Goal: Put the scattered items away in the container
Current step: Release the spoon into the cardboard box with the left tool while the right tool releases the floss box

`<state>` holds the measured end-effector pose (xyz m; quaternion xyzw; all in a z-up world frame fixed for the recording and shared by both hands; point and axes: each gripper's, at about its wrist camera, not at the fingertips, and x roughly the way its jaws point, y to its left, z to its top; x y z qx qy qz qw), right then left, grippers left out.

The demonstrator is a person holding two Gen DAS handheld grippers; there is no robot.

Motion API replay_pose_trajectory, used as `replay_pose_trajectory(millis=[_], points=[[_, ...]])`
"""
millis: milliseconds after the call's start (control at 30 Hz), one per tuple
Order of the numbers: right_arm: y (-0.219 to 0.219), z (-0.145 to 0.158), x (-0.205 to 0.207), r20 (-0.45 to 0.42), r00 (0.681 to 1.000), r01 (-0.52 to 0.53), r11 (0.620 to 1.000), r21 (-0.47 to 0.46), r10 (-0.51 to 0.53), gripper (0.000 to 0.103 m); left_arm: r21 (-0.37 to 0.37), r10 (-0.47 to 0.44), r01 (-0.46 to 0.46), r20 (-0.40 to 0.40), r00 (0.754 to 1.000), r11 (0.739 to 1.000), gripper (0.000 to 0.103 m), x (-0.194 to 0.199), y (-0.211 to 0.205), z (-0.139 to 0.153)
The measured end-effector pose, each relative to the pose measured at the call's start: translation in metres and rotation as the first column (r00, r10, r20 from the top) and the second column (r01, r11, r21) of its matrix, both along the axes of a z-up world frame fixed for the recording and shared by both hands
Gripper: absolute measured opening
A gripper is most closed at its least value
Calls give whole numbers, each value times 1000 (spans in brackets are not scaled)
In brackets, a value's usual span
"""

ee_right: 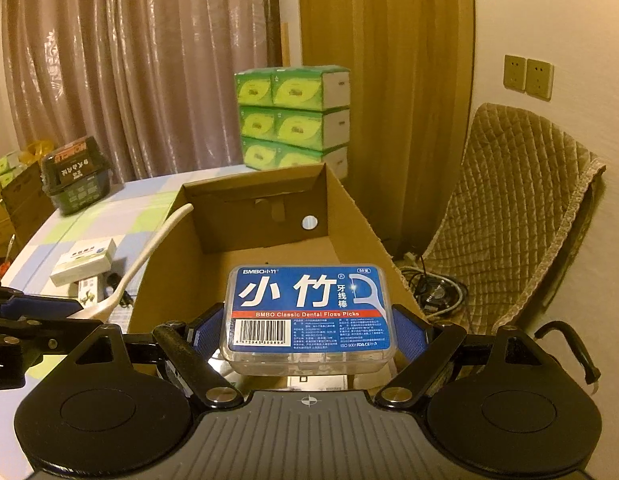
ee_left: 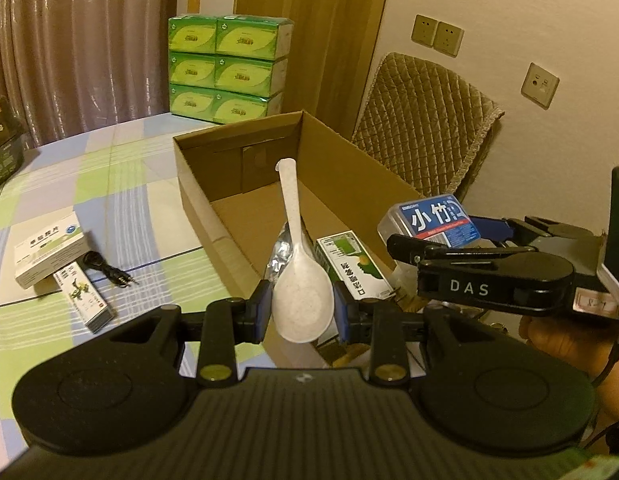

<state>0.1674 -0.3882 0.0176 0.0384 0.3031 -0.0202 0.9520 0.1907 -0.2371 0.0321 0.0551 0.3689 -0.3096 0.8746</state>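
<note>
On the table (ee_left: 109,184), near its right edge, the open carton (ee_left: 293,184) already holds a green box (ee_left: 351,270) and a silvery packet (ee_left: 283,254) at its near end, so the tidying looks partly done. Left out toward the table's near left edge are a white box (ee_left: 49,254), a slim pack (ee_left: 87,300) touching it and a black cable (ee_left: 107,270) just beside them; those three remain, plus whatever sits in the tongs. The right gripper (ee_right: 309,334) stands wide, its blue pads pressed on the two ends of the floss case (ee_right: 307,312), held flat over the carton's near edge. The left gripper (ee_left: 301,304) is nearly closed, pinching the bowl of a white spoon (ee_left: 301,296) edge-on, handle pointing up and away over the carton. Both tools tilt downward toward the carton, side by side, the right one crossing just beside the left. A hand (ee_left: 557,340) shows under the right tool.
</note>
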Motion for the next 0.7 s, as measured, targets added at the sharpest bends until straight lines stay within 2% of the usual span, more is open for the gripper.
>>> replay_pose_trajectory(millis=[700], points=[[-10, -6, 15, -9, 1000, 3, 1000, -4, -3, 83, -6, -14, 14, -30, 999, 1000, 27, 20, -19, -15]])
